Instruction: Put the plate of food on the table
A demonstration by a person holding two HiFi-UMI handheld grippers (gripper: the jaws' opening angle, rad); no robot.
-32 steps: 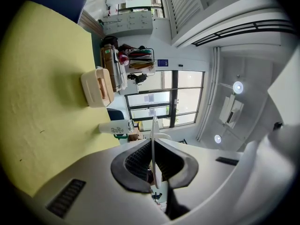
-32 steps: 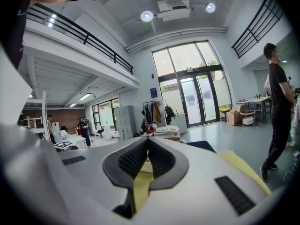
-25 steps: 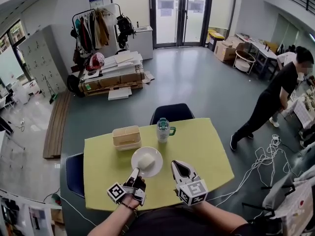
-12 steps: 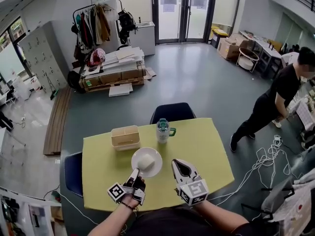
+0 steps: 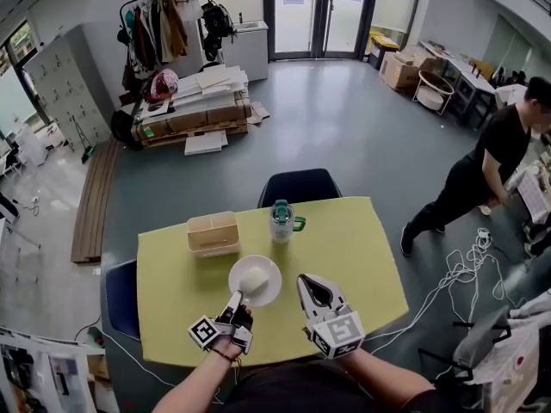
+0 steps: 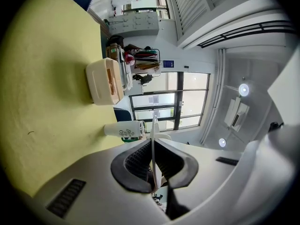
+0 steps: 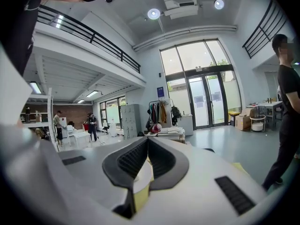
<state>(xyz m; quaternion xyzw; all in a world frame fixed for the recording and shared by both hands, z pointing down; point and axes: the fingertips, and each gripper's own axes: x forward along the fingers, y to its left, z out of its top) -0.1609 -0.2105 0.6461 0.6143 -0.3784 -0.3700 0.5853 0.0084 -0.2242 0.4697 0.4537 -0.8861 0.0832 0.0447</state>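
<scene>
Fingers [image 6: 137, 159] of the left gripper [image 5: 235, 300]: pressed onto the near rim of the plate, with its thin white edge caught between the ribbed pads. This is the same pinch as a second ago.
Container [image 5: 213, 233]: a beige open box at the far left of the table, well apart from the gripper. It is in the same spot relative to the plate as before.
Plate [image 5: 266, 291]: white and round, lying flat over the middle of the near half of the table, just in front of the container. I cannot tell whether its base fully touches. It has not moved on the table since the earlier frames.
Food [image 5: 254, 280]: a pale block in the plate's centre, unchanged.
Bottle [image 5: 281, 222]: white with a green lid, upright at the far edge beyond the plate and apart from it, as before.
Right gripper [image 5: 312, 290]: its tips are pressed together with nothing between them. It hovers just right of the plate without touching it, in the same pose as a second ago.
Table [image 5: 362, 256]: its yellow top sits slightly higher and further left in the head view than earlier. Everything on it has kept its arrangement.
Person [image 5: 495, 157]: in dark clothes, leaning forward at the right edge, well away from the table, much as before.
</scene>
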